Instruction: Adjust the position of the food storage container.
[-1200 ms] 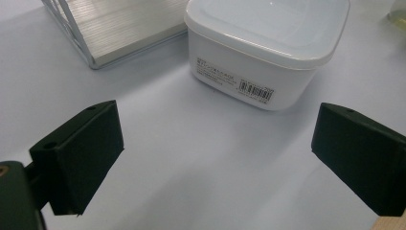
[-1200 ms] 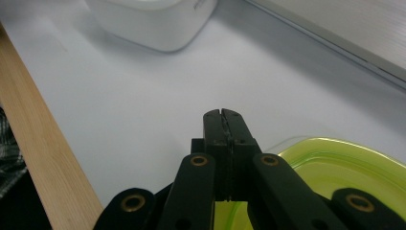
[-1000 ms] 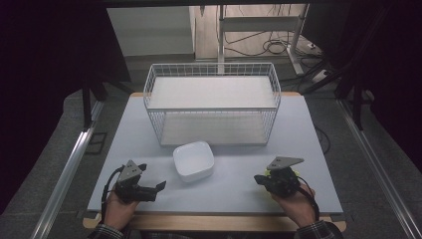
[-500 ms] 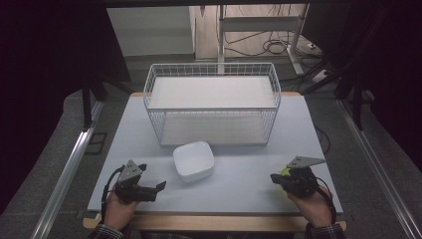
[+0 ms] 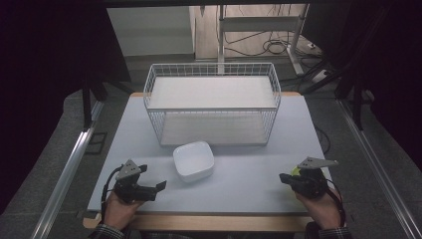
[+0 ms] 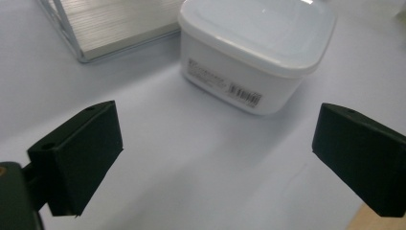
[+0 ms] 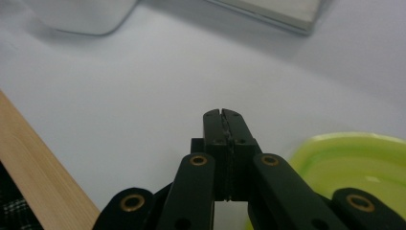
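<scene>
While the right gripper (image 7: 224, 115), jaws pressed together empty, hides a lime-green round plastic lid (image 7: 356, 165) at lower right, the left gripper (image 6: 215, 158) gapes wide, empty, before a white square plastic container (image 6: 258, 52).

Bare table (image 5: 249, 181) is lying open across the lower middle of the high view, between the two grippers. The white container (image 5: 193, 160) is sitting centre-left, and the wire basket (image 5: 212, 107) is blocking the upper middle.

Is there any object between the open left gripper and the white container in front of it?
Nothing visible. In the left gripper view, only bare table lies between the left gripper, jaws wide apart, and the white container. The wire basket stands farther back, off that line.
</scene>
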`<control>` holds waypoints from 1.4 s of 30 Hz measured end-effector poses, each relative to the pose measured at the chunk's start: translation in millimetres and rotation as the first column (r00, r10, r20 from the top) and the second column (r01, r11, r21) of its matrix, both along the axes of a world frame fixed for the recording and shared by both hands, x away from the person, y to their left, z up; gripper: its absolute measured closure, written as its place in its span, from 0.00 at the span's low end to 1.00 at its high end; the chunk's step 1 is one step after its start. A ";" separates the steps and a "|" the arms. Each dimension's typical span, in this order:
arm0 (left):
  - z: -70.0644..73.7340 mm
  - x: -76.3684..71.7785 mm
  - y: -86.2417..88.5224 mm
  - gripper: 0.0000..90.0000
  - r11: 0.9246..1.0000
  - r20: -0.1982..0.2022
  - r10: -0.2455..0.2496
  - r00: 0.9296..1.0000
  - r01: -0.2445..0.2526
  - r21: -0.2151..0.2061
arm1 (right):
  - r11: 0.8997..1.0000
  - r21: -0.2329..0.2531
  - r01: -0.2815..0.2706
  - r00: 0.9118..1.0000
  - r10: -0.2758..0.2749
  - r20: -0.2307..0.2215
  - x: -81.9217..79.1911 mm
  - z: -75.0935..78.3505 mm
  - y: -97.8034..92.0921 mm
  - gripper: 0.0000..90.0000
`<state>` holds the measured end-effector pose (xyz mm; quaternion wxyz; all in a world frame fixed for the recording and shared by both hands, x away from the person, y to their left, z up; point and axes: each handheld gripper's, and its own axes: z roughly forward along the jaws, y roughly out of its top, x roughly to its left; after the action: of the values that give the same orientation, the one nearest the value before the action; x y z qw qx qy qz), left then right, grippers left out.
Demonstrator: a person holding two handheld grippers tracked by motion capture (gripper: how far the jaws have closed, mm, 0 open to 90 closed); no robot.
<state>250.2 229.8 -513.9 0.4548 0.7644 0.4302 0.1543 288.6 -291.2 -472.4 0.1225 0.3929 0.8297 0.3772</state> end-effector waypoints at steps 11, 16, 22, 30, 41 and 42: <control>3.4 16.1 -6.6 0.49 0.999 -0.015 -0.032 0.999 0.032 0.028 | 0.996 0.060 -0.064 0.996 0.060 0.060 9.5 1.2 33.7 1.00; -0.3 30.6 -13.0 0.70 0.998 -0.041 -0.038 0.998 0.040 0.053 | 0.994 0.064 -0.084 0.995 0.080 0.064 15.3 -0.7 45.1 1.00; -6.0 43.5 -22.9 0.93 0.993 -0.058 -0.044 0.997 0.050 0.105 | 0.991 0.088 -0.097 0.994 0.092 0.056 27.5 -4.5 64.5 1.00; -9.0 60.5 -30.1 0.99 0.994 -0.090 -0.056 0.994 0.063 0.085 | 0.988 0.081 -0.129 0.990 0.124 0.064 37.5 -4.9 80.4 1.00; -9.9 78.6 -46.1 0.99 0.994 -0.083 -0.075 0.994 0.081 0.073 | 0.986 0.056 -0.158 0.986 0.154 0.067 56.6 -16.2 109.8 1.00; -9.9 78.6 -46.1 1.00 0.994 -0.083 -0.075 0.994 0.081 0.073 | 0.986 0.056 -0.158 0.986 0.154 0.067 56.6 -16.2 109.8 1.00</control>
<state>328.8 183.7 -523.8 0.4134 0.8029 0.4117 0.1221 345.2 -181.4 -488.6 0.1062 0.3184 0.8417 0.4230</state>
